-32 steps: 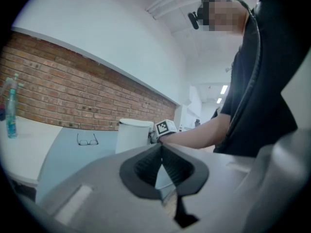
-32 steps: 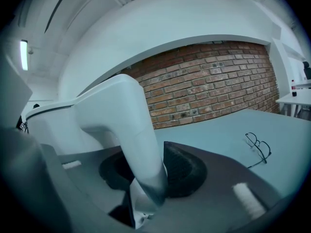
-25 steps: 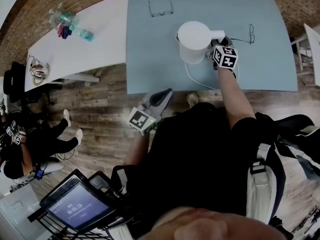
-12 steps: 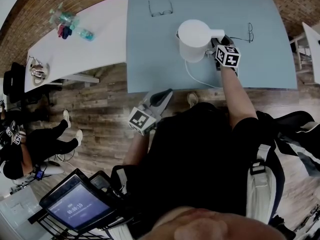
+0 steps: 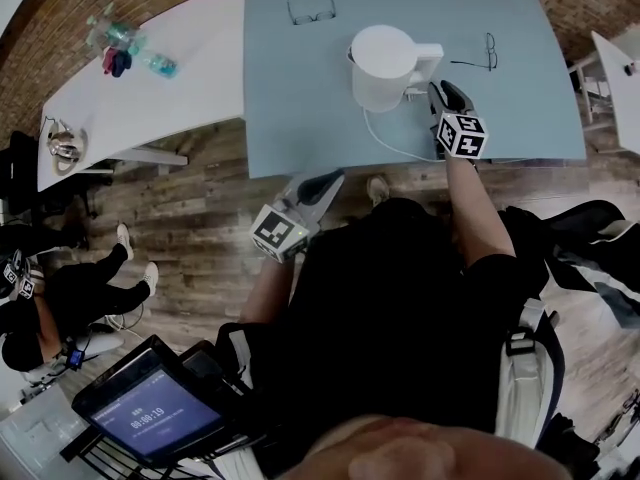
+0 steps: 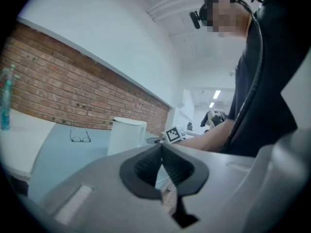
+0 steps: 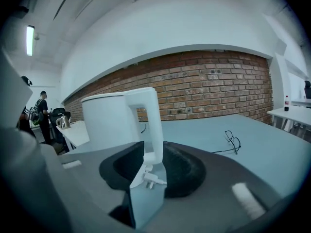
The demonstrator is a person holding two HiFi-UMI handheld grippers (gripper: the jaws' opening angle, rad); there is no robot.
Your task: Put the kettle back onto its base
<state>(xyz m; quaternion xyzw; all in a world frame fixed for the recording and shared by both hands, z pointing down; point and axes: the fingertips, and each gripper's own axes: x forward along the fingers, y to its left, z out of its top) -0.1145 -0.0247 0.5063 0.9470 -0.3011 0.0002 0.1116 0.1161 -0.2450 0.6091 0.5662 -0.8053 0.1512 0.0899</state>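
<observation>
A brick wall (image 7: 209, 81) runs along the back of the room, with plain white wall (image 7: 194, 28) above it and a lit strip light (image 7: 30, 40) overhead. The floor (image 5: 190, 228) is wood planks (mixed browns). A pale blue tabletop (image 5: 300, 98) sits edge to edge with a white tabletop (image 5: 190, 88). A screen (image 5: 150, 413) glows at lower left.

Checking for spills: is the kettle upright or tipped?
Upright. The kettle stands flat on the blue table, its round top facing up and its handle vertical.
</observation>
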